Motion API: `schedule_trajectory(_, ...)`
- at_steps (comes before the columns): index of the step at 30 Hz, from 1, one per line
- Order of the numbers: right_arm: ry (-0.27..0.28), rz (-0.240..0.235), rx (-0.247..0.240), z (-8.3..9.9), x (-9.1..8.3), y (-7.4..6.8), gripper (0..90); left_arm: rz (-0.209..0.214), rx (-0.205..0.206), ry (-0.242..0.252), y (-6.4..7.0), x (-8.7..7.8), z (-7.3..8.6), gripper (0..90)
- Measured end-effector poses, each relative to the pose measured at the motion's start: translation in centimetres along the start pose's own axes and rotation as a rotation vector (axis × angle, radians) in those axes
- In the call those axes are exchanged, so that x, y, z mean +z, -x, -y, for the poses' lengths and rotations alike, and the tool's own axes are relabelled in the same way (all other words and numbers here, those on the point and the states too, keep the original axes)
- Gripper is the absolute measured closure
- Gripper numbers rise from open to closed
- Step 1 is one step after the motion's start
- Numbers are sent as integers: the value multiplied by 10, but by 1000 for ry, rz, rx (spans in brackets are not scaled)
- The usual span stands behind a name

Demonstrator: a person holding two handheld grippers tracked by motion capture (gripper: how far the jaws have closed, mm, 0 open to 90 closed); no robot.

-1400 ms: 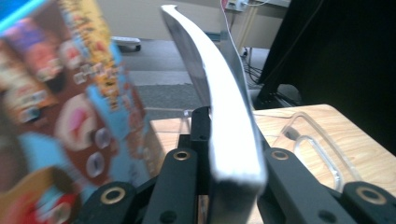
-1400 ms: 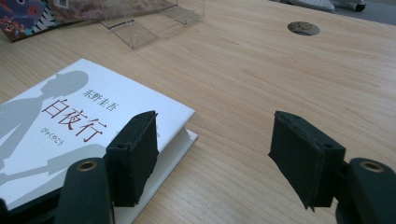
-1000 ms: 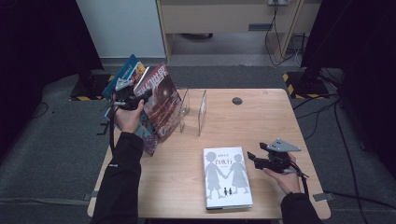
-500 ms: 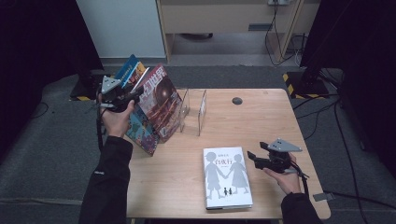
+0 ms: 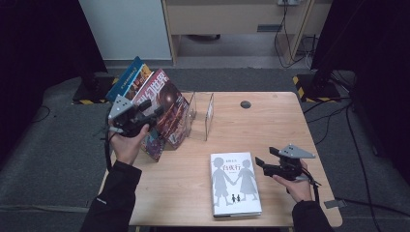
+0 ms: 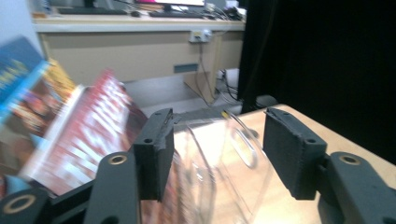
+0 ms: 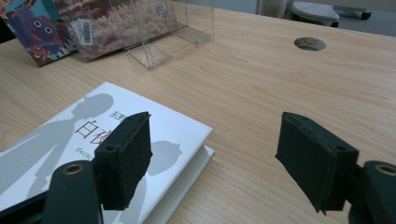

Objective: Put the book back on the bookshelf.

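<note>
3 books: 2 glossy ones point(image 5: 162, 108) lean against clear acrylic stand point(image 5: 200, 113), 1 flat white book point(image 5: 234, 183) near front edge. My left gripper point(image 5: 145, 118) jaws wide, empty; right gripper point(image 5: 263, 164) wide, empty, beside white book.

Overhead forward-down; two close finger-level views

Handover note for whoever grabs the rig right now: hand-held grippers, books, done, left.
Left hand-held gripper: open, empty, beside the red book.
Right hand-held gripper: open, empty, just right of the white book, not touching it.
Things: red book and blue book lean at the left end of the clear stand; white book lies flat on the table.
Done: two books stand at the stand.
Left: probably pick up the white book and stand it in the stand.
</note>
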State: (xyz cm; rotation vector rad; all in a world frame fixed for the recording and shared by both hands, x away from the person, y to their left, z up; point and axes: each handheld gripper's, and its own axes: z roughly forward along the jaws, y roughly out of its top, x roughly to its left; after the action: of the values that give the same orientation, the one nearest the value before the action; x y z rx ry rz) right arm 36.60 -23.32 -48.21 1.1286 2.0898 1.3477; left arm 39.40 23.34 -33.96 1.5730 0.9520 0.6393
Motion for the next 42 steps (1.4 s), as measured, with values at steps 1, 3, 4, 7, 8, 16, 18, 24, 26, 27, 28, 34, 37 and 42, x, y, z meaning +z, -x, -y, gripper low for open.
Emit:
schedule_trajectory(1, 2, 0, 2, 0, 0, -1, 244, 16, -6, 0, 4, 0, 5, 410)
schedule_trajectory(3, 3, -6, 5, 0, 0, -2, 236, 36, -5, -23, 11, 1, 16, 401)
schedule_trajectory(4, 3, -7, 5, 0, 0, -3, 232, 43, -3, -40, 14, 2, 21, 399)
schedule_trajectory(7, 1, -12, 4, 0, -1, -5, 223, 62, -2, -75, 22, 4, 36, 388)
schedule_trajectory(8, -1, -13, 8, 0, -1, -6, 220, 73, -9, -84, 25, 5, 41, 382)
schedule_trajectory(16, -38, -38, 18, 4, 6, -13, 199, 140, -10, -185, 45, 15, 81, 366)
schedule_trajectory(18, -45, -41, 19, 4, 9, -15, 194, 143, 10, -213, 50, 18, 89, 363)
schedule_trajectory(24, -61, -49, 35, 8, 13, -18, 193, 158, 30, -288, 57, 22, 116, 353)
schedule_trajectory(26, -78, -56, 42, 10, 15, -19, 194, 156, 29, -301, 58, 23, 123, 350)
schedule_trajectory(27, -85, -60, 42, 11, 17, -21, 195, 159, 23, -309, 58, 24, 127, 344)
schedule_trajectory(28, -95, -66, 35, 12, 18, -22, 195, 161, 22, -316, 59, 24, 130, 341)
schedule_trajectory(34, -156, -82, 18, 18, 27, -29, 195, 169, 9, -349, 59, 25, 145, 337)
schedule_trajectory(37, -184, -95, 22, 21, 31, -32, 199, 177, -12, -367, 58, 26, 151, 327)
schedule_trajectory(42, -203, -119, 31, 22, 34, -34, 196, 175, -9, -386, 59, 29, 156, 325)
